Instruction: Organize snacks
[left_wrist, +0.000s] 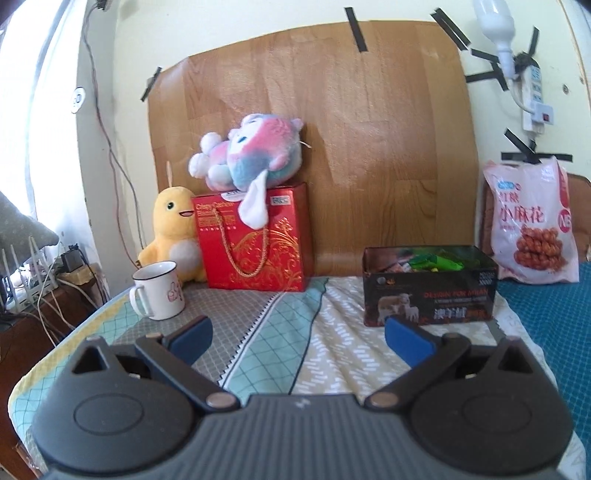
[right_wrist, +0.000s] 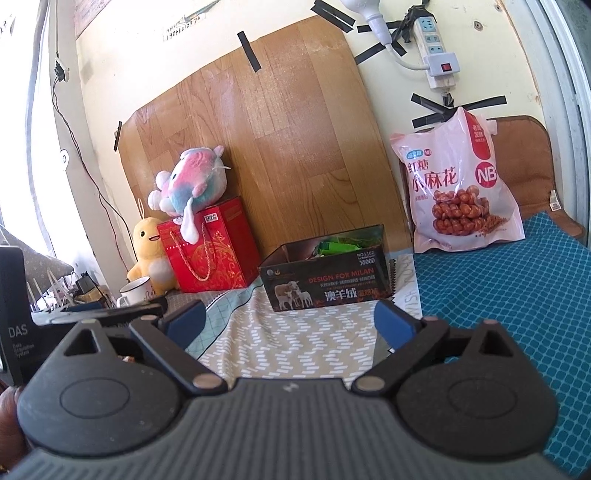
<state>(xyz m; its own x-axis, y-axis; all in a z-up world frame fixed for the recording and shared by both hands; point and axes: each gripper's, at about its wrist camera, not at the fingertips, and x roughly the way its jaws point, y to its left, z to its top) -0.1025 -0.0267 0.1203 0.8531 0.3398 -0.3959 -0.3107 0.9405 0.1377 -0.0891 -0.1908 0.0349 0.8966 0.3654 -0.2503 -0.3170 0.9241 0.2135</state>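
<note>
A dark open-topped box (left_wrist: 428, 286) with sheep pictures stands on the patterned cloth, holding green snack packets (left_wrist: 437, 261). It also shows in the right wrist view (right_wrist: 327, 275) with the green packets (right_wrist: 341, 243) inside. A pink bag of fried twists (left_wrist: 532, 221) leans against the wall at the right, also in the right wrist view (right_wrist: 458, 184). My left gripper (left_wrist: 297, 334) is open and empty, short of the box. My right gripper (right_wrist: 290, 321) is open and empty, just in front of the box.
A red gift bag (left_wrist: 255, 240) with a pastel plush (left_wrist: 251, 153) on top, a yellow plush (left_wrist: 173, 232) and a white mug (left_wrist: 159, 290) stand at the back left. A blue mat (right_wrist: 517, 295) lies at the right. A wooden board (left_wrist: 332, 129) leans on the wall.
</note>
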